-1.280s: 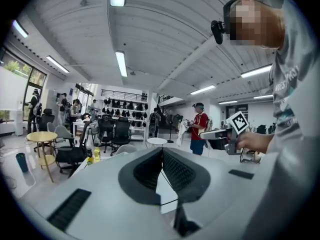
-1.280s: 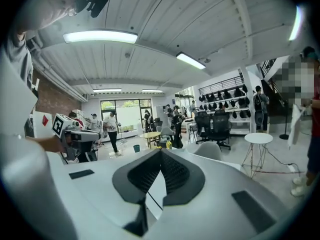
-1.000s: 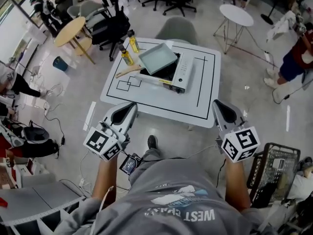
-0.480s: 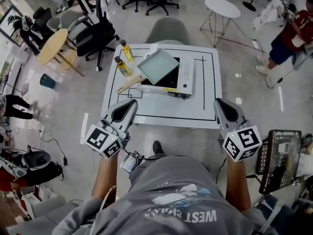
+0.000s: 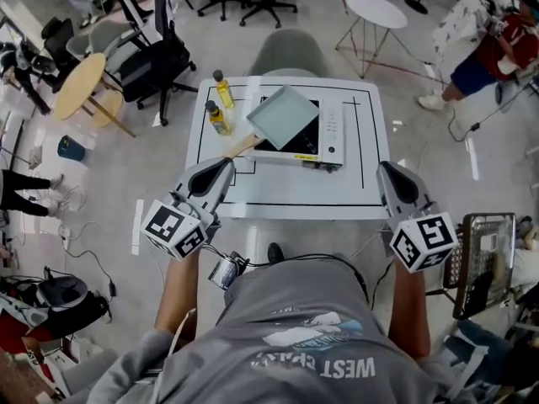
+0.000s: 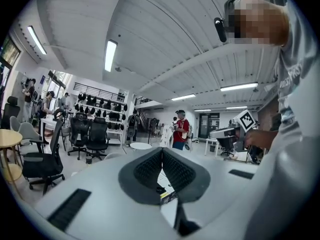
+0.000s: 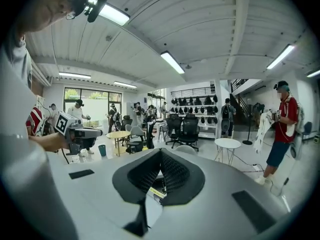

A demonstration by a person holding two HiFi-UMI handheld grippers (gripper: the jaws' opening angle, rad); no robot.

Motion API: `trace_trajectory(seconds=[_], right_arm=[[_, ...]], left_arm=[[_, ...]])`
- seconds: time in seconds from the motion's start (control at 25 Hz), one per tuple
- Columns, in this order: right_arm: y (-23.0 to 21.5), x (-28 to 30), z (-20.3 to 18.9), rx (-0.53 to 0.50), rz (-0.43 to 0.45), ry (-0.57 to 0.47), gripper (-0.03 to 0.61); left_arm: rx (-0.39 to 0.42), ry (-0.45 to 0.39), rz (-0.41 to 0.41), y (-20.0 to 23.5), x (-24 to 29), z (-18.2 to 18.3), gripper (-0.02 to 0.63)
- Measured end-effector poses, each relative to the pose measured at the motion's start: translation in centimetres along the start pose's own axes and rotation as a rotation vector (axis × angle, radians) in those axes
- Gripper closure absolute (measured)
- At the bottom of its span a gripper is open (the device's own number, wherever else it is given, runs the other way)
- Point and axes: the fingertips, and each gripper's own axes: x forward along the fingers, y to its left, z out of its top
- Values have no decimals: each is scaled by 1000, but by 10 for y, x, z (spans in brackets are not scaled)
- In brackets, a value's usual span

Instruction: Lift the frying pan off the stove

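Square pale-green frying pan (image 5: 283, 116), wooden handle (image 5: 242, 146), sits on the stove (image 5: 333, 130).

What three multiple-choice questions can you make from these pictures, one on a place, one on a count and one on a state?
1. Where is the frying pan?
A. On the stove
B. On the floor
C. Between a gripper's jaws

2. How many yellow bottles stand on the table?
A. One
B. Two
C. Four

3. How are the left gripper jaws?
A. Wide open
B. Closed on the pan handle
C. Shut, with nothing between them

Answers:
1 A: the head view shows the pan resting on the stove.
2 B: two bottles stand left of the stove.
3 C: the left gripper view shows its pads together and empty, short of the table.
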Motion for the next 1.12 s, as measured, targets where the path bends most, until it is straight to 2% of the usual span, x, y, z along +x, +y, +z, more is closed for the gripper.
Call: trace_trajectory(seconds=[0.28,0.8,1.12], right_arm=[[15,10,-3,-9,-14,31,569],[14,79,12,-12,90,25,568],[-4,116,4,-3,122,53,568]], left_arm=[[-14,6,7,30,-2,-12,617],[-38,93,88,75,-3,-32,617],[-53,151,118,100,25,-56,605]])
